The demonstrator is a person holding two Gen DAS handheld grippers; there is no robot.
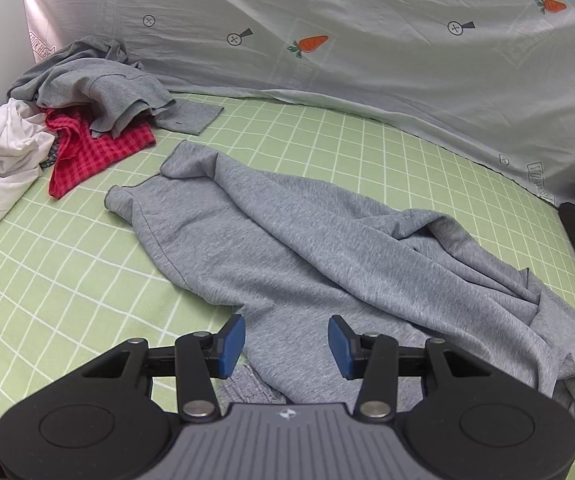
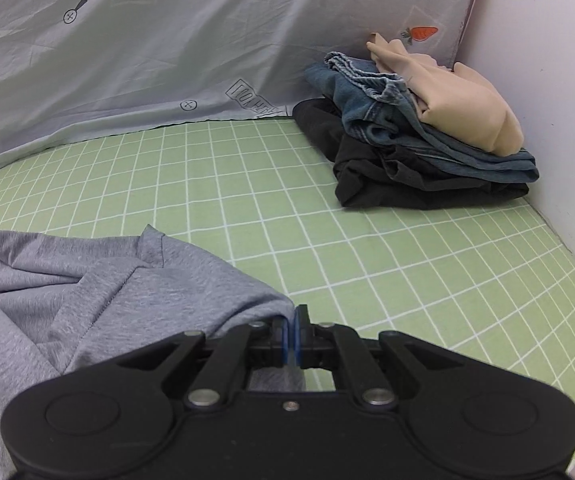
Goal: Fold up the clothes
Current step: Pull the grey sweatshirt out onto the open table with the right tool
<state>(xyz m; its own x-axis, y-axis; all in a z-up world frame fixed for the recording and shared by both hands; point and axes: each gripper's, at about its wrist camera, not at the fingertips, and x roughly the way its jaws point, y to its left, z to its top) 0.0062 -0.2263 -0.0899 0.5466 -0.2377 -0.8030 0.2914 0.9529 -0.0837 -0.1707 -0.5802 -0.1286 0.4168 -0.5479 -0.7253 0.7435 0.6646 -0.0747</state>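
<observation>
Heather-grey garment (image 1: 287, 240), pale green bed sheet (image 1: 67, 264) with white grid lines, light blue-grey quilt (image 1: 367, 20) printed with orange carrots, red checked cloth (image 1: 95, 148), white cloth (image 1: 3, 148), black garment (image 2: 407, 176), blue denim (image 2: 367, 96), beige garment (image 2: 467, 100), black grippers with blue pads (image 1: 231, 344)

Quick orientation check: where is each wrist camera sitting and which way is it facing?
Left wrist: above the left gripper, fingers apart and empty, facing the grey garment and the unfolded pile.
Right wrist: above the right gripper, fingers pinching the garment's edge, facing the folded stack by the wall.
Shared: the garment, green checked sheet, carrot-print cloth.
</observation>
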